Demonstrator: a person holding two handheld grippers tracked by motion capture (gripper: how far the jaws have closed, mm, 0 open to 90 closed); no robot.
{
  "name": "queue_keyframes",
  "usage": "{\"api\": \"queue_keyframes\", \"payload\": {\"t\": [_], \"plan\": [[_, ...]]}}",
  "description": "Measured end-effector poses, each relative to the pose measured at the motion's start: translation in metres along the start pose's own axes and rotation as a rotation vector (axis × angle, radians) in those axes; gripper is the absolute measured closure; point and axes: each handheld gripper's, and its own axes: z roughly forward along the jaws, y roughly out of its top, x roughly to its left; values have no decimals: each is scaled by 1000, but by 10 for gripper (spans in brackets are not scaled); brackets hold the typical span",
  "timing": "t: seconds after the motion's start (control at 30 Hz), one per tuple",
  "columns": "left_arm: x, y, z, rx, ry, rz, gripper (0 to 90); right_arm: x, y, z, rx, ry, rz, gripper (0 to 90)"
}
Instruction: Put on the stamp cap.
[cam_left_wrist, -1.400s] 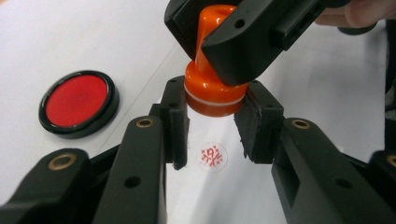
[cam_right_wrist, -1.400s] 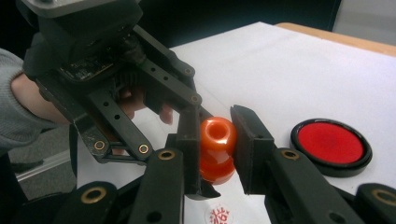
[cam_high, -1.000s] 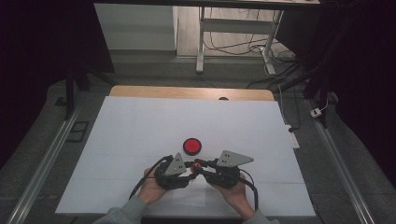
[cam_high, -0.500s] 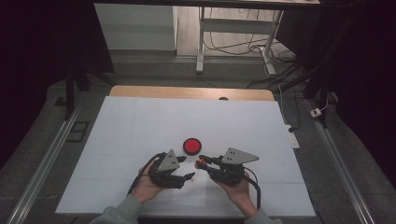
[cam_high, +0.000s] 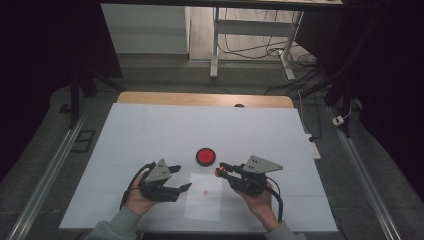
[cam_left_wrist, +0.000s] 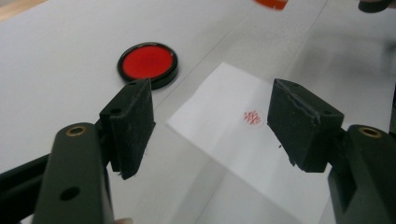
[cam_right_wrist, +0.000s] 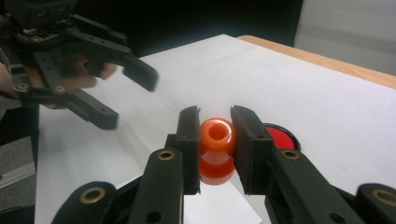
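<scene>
My right gripper (cam_right_wrist: 216, 122) is shut on an orange, spool-shaped stamp (cam_right_wrist: 217, 140) and holds it just above the white table top, right of the paper's top edge (cam_high: 218, 171). A white sheet of paper (cam_high: 204, 197) lies between the hands and bears a small red stamp mark (cam_left_wrist: 252, 117). Behind the sheet sits a round black ink pad with a red face (cam_high: 205, 156). My left gripper (cam_high: 183, 177) is left of the paper. Its jaws have just been opening and stand open, with nothing between them (cam_left_wrist: 210, 126).
The white table top (cam_high: 150, 130) has a wooden strip along its far edge (cam_high: 200, 99). Metal rails run down both sides of the table. A desk frame and cables stand on the floor beyond.
The left gripper has let go beside the right one, opened, and drawn away to the left. The right gripper has stayed in place with the stamp in it.
</scene>
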Motion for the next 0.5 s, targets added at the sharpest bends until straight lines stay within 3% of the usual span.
{"api": "queue_keyframes", "payload": {"t": [0.5], "plan": [[20,-44,-45,-7,69,-74,314,-14,2,-13,-13,-52,11,721]]}}
